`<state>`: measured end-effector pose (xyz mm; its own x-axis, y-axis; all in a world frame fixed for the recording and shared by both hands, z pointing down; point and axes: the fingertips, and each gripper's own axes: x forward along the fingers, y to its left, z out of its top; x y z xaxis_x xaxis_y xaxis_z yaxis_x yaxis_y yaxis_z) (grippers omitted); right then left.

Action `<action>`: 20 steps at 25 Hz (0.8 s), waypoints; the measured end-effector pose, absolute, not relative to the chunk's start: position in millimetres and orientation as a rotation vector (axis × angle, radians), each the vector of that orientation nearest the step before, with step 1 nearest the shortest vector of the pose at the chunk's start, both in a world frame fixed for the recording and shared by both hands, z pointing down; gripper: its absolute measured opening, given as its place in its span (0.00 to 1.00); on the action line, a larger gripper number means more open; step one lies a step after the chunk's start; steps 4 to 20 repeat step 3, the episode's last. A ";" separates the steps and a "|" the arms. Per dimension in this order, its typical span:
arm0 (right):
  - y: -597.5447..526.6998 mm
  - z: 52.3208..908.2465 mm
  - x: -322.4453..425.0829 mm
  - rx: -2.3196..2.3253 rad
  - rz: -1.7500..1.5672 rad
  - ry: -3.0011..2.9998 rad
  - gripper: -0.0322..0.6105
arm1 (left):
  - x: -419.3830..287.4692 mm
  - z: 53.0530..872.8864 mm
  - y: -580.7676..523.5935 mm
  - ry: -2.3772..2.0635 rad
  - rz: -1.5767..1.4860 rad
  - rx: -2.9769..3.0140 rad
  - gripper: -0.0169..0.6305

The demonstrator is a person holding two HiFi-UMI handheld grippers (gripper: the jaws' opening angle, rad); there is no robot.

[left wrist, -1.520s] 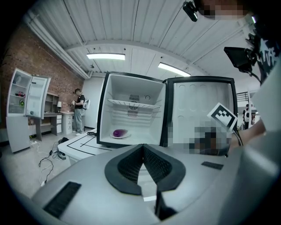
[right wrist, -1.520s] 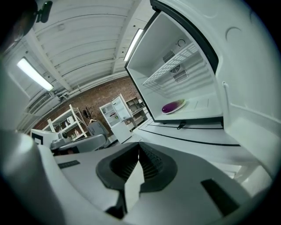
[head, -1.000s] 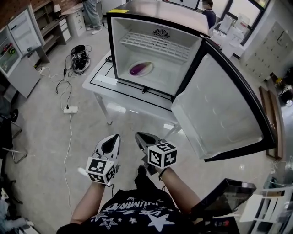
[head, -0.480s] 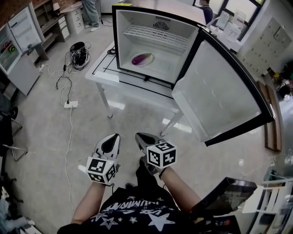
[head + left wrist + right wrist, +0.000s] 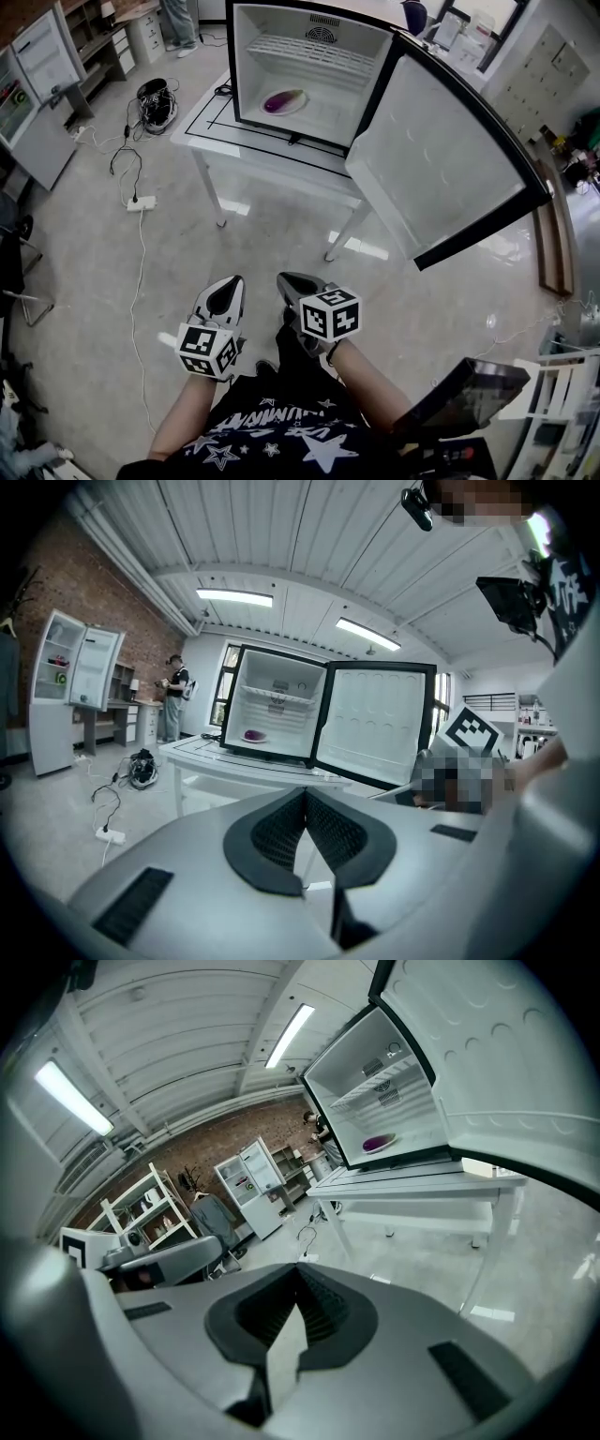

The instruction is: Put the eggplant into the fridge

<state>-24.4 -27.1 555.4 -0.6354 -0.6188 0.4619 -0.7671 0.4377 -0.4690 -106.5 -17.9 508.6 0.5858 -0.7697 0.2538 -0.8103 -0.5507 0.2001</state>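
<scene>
A white counter (image 5: 208, 133) is standing at twelve o'clock. At ten o'clock a power strip (image 5: 138, 202) is lying on the grey floor (image 5: 253, 258), with a black tangle of cables (image 5: 155, 101) sitting just beyond it. At eleven o'clock a person (image 5: 176, 21) is standing by some drawers, and a white cabinet (image 5: 33, 103) is standing near ten.

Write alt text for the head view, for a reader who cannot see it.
A small white fridge stands open on a white table, a purple eggplant lying inside and its door swung wide to the right. In the foreground, well short of the table, the person holds the left gripper and right gripper, both shut and empty.
</scene>
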 end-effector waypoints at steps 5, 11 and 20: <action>-18.6 559.6 -24.8 1.210 0.987 -2.465 0.06 | -107.9 512.2 -6.0 -1.296 0.202 2.517 0.04; -18.6 559.6 -24.8 1.210 0.987 -2.465 0.06 | -107.9 512.2 -6.0 -1.296 0.202 2.517 0.04; -18.6 559.6 -24.8 1.210 0.987 -2.465 0.06 | -107.9 512.2 -6.0 -1.296 0.202 2.517 0.04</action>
